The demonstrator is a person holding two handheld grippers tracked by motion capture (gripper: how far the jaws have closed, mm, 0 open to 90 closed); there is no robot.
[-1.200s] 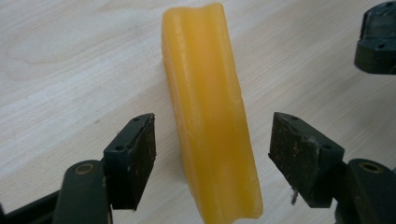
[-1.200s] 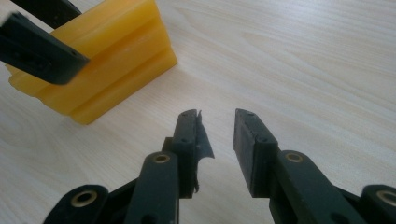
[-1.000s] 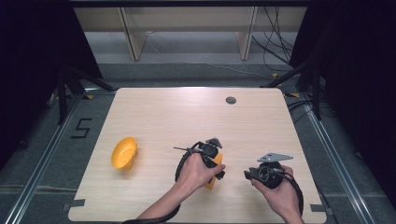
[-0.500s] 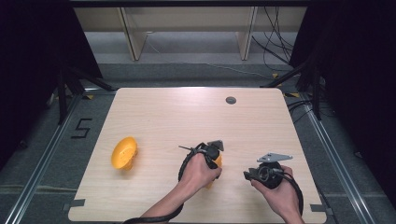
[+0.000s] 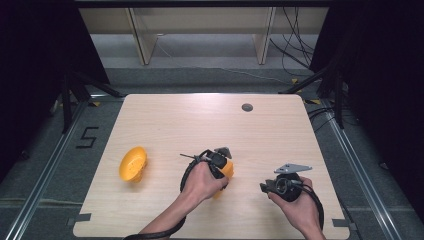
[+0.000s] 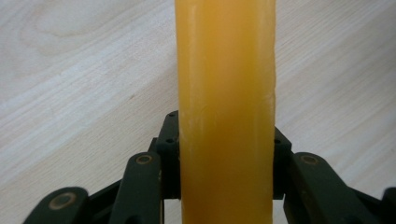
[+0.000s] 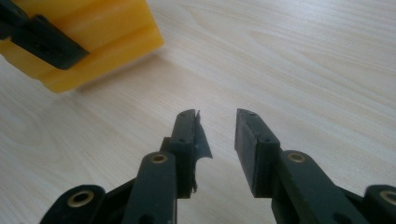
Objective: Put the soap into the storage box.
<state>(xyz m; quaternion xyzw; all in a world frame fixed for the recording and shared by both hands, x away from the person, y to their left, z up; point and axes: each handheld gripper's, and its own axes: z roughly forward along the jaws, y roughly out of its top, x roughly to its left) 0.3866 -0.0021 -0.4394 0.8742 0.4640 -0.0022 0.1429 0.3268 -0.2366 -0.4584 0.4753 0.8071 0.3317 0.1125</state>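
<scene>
We hold the orange block [image 6: 226, 116] tight between the left gripper [image 5: 218, 161] fingers [image 6: 170, 140], ready to lift; the right gripper [image 7: 217, 135] waits beside, open and empty.

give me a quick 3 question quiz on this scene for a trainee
1. True or false: the left tool is clamped on the yellow block.
2. What lies apart at the table's left side? A) yellow bowl B) red cup C) blue plate
3. Is anything between the jaws of the right tool?

Key: 1. True, its jaws have just been closing onto it. 2. A, the yellow bowl. 3. No, they stand open over bare wood.
</scene>
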